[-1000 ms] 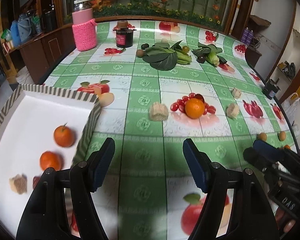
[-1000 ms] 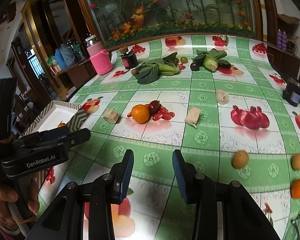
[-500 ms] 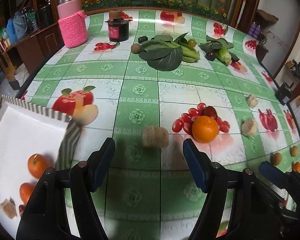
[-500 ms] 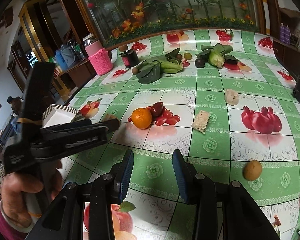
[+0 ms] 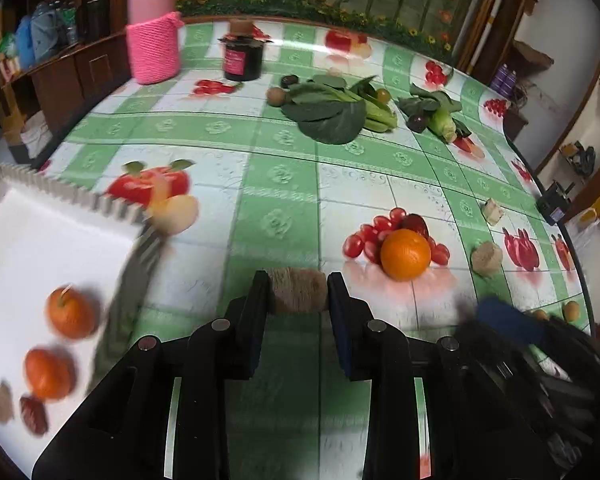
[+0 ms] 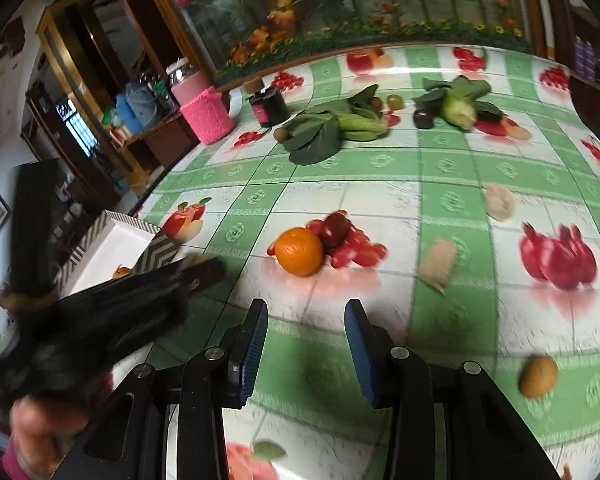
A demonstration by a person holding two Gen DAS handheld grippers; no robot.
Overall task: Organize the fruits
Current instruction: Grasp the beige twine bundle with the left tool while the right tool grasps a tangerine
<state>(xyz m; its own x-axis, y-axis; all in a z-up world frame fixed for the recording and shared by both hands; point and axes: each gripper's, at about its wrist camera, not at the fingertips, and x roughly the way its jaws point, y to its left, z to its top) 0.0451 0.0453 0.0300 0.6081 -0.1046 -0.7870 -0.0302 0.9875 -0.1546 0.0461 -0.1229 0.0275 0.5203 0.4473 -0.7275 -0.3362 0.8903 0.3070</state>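
Note:
My left gripper (image 5: 297, 292) is shut on a small brown fuzzy chunk (image 5: 297, 290) low over the tablecloth. An orange (image 5: 405, 254) lies just right of it beside a dark red fruit (image 5: 415, 224). The white tray (image 5: 40, 248) at left holds two oranges (image 5: 71, 317), a brown chunk and a red date. My right gripper (image 6: 306, 344) is open and empty above the cloth; the orange (image 6: 299, 251) lies ahead of it, and the left gripper (image 6: 112, 312) shows blurred at left.
Two more pale chunks (image 5: 486, 257) lie right of the orange. Leafy greens (image 5: 332, 108), a kiwi (image 5: 276, 96), a dark jar (image 5: 243, 58) and a pink-sleeved jar (image 5: 153, 46) stand at the back. A brown fruit (image 6: 538, 377) lies at right.
My left gripper moved forward to the brown chunk and closed on it. The right gripper moved slightly forward and stayed open.

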